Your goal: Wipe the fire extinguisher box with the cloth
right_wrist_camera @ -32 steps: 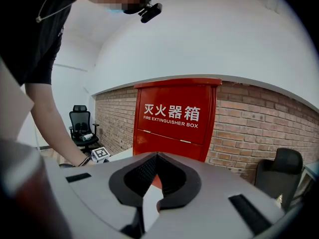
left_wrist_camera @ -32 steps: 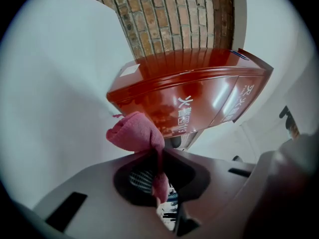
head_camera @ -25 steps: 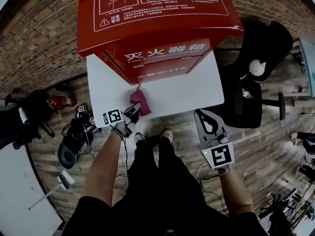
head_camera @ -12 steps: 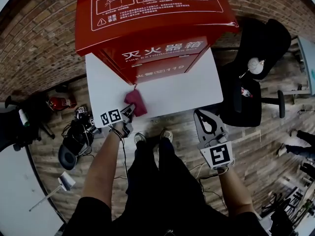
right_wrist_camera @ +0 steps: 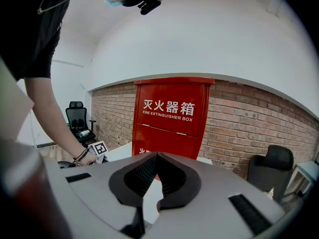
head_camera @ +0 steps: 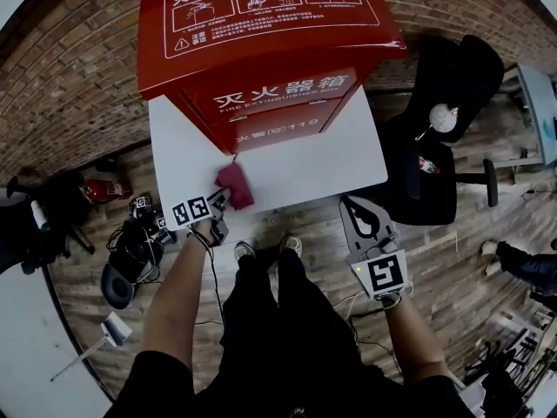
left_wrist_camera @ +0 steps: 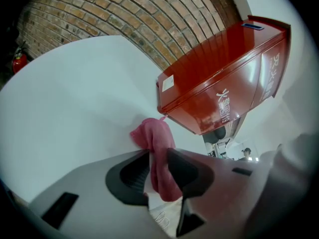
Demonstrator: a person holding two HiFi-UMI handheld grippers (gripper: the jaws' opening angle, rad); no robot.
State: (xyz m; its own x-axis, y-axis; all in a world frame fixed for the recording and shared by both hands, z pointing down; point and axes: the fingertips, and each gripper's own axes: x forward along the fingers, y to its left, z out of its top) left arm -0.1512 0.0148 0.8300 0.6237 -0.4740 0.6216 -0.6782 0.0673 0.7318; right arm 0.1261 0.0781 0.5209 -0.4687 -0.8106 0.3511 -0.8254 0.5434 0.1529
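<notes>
The red fire extinguisher box (head_camera: 261, 50) stands on the white table (head_camera: 322, 159); it also shows in the left gripper view (left_wrist_camera: 224, 83) and in the right gripper view (right_wrist_camera: 169, 118). A pink cloth (head_camera: 233, 185) lies crumpled on the table in front of the box's lower left corner. My left gripper (head_camera: 221, 204) is at the table's near edge. Its jaws have just been opening, and the cloth (left_wrist_camera: 154, 133) lies loose between them (left_wrist_camera: 158, 158). My right gripper (head_camera: 352, 205) hovers shut and empty off the table's front right, pointing at the box (right_wrist_camera: 157, 156).
A black office chair (head_camera: 452, 111) stands right of the table. On the wooden floor at left are a small red extinguisher (head_camera: 104, 188) and a dark bag with cables (head_camera: 130, 251). A brick wall (head_camera: 70, 77) is behind the box. The person's feet (head_camera: 265, 246) are by the table's front edge.
The left gripper came down a little with the cloth and its jaws spread apart, so the cloth now rests on the table. The right gripper stayed put.
</notes>
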